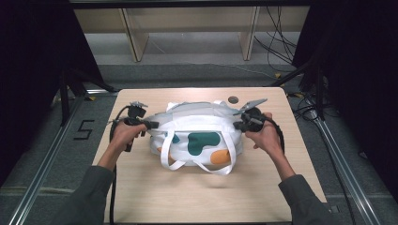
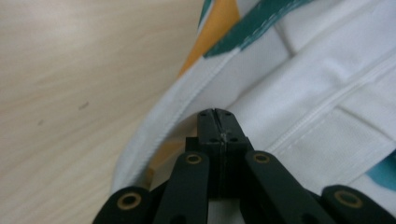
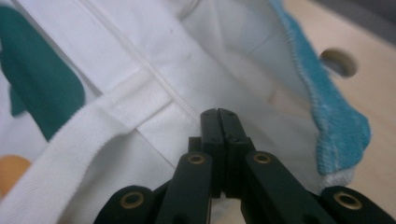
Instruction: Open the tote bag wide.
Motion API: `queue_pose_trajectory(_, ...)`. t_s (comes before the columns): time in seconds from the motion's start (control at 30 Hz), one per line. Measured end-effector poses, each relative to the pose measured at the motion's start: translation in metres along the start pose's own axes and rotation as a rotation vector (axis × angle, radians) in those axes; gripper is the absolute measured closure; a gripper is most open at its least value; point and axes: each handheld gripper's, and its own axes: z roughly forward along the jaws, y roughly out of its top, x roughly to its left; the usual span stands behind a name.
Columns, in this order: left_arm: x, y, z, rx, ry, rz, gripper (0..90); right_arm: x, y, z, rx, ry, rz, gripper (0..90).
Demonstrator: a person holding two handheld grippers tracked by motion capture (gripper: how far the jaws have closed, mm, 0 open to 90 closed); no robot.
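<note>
Scene: a person sits at a light wooden table [image 1: 141,197], a hand-held gripper in each hand, working a white tote bag [image 1: 199,133].
Bag: it lies near the middle of the table, printed with green and orange blobs, its two white handles [image 1: 197,164] looped toward the person.
Left gripper [image 1: 152,125]: at the bag's left end, jaws pressed together. In the left gripper view the tips [image 2: 215,114] sit against the hemmed edge [image 2: 173,107]; I cannot tell whether any cloth is caught between them.
Right gripper [image 1: 239,123]: at the bag's right end, jaws likewise pressed together. In the right gripper view the tips [image 3: 218,114] rest on white fabric beside a seam, near a blue-edged fold [image 3: 336,126].
Table hole: a round opening [image 1: 233,99] just behind the bag, toward the right.
Risk, slipping: if only a thin edge is pinched, I judge the cloth could pull free once the ends are lifted or stretched.
Risk, uneven pull: one side moving ahead of the other would likely twist the bag or drag it across the table.
Risk, handles: the loose loops could snag a gripper or cable.
</note>
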Motion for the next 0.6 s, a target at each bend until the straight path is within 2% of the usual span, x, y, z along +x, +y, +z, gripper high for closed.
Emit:
queue_pose_trajectory(0.03,0.002,-0.002,-0.002,0.003,-0.008,0.001,89.6,0.007,-0.013,0.02,0.006,0.02,-0.009,90.0)
queue_pose_trajectory(0.07,0.002,-0.002,-0.002,0.003,-0.008,0.001,89.6,0.009,-0.014,0.02,0.015,0.008,-0.016,90.0)
queue_pose_trajectory(0.1,0.0,0.001,-0.003,0.027,0.018,0.011,89.6,0.009,-0.014,0.02,0.015,0.008,-0.016,90.0)
queue_pose_trajectory(0.17,-0.005,0.005,-0.006,0.035,0.035,0.033,89.0,0.009,-0.003,0.008,0.021,-0.021,-0.021,90.0)
queue_pose_trajectory(0.23,-0.013,0.012,-0.01,0.02,0.019,0.058,88.0,0.008,0.006,-0.005,-0.046,-0.042,-0.018,90.0)
queue_pose_trajectory(0.27,-0.018,0.016,-0.01,0.011,0.028,0.068,87.5,0.006,0.012,-0.013,-0.085,-0.033,-0.011,90.0)
queue_pose_trajectory(0.37,-0.032,0.034,-0.009,-0.016,0.016,0.095,87.0,0.006,0.035,-0.022,-0.135,-0.017,-0.009,90.0)
queue_pose_trajectory(0.43,-0.043,0.046,-0.004,-0.027,0.005,0.099,86.9,0.01,0.048,-0.013,-0.165,-0.018,-0.018,90.0)
queue_pose_trajectory(0.47,-0.047,0.051,-0.001,-0.021,0.005,0.107,86.7,0.012,0.057,-0.007,-0.135,0.001,-0.027,90.0)
queue_pose_trajectory(0.53,-0.054,0.059,0.008,-0.016,0.002,0.116,86.4,0.015,0.068,0.01,-0.115,-0.001,-0.02,90.0)
queue_pose_trajectory(0.6,-0.056,0.065,0.017,0.031,0.003,0.117,86.3,0.015,0.073,0.025,-0.066,0.001,-0.028,90.0)
